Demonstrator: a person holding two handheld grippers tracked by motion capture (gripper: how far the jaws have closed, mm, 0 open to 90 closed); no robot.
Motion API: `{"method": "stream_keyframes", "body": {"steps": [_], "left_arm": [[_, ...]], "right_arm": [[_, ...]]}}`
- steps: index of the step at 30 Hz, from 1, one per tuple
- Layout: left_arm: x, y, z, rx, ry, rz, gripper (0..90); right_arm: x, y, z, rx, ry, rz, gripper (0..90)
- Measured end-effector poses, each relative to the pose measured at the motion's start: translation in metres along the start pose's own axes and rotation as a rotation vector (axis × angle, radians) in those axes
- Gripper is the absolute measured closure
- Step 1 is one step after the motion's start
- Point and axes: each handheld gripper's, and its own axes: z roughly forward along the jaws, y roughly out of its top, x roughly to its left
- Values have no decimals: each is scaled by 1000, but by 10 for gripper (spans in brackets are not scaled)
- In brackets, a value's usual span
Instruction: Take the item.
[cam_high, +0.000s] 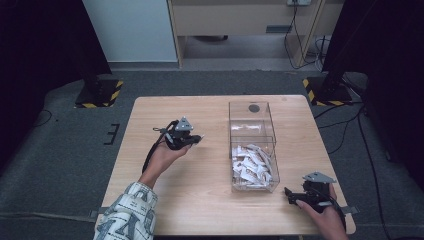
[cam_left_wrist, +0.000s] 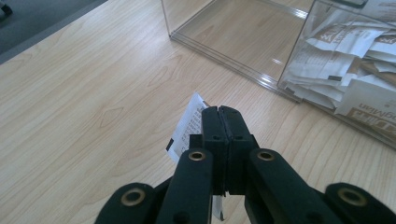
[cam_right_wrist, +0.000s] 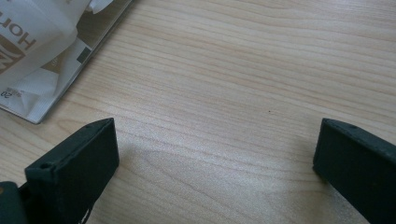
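The table (cam_high: 200, 200) is pale wood, and a clear two-part box (cam_high: 252, 145) stands on it toward 2 o'clock from its middle. The box's near half is heaped with white sachets (cam_high: 251, 167); its far half looks nearly empty.

The left gripper (cam_high: 196, 139) hovers at 9 o'clock from the box, jaws pressed together on one sachet (cam_left_wrist: 189, 127), which sticks out past the tips toward the table. The right gripper (cam_high: 290, 195) rests low at 5 o'clock from the box, jaws spread wide with nothing between them, only bare wood.

The step in hand looks like carrying a single sachet taken from the heap. The gripper is low over open table at the box's left, so the next move is probably to set the sachet down there, or carry it toward 1 o'clock into the far half. Either way it calls for a steady pinch until the sachet is placed, then a clean release.
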Motion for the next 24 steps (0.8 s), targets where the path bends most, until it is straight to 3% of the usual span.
{"method": "stream_keyframes", "body": {"steps": [15,24], "left_arm": [[15,-13,6,14,40,-36,891],[14,-16,16,24,43,-40,888]], "right_arm": [[0,0,0,0,0,0,5],[0,0,0,0,0,0,5]]}}
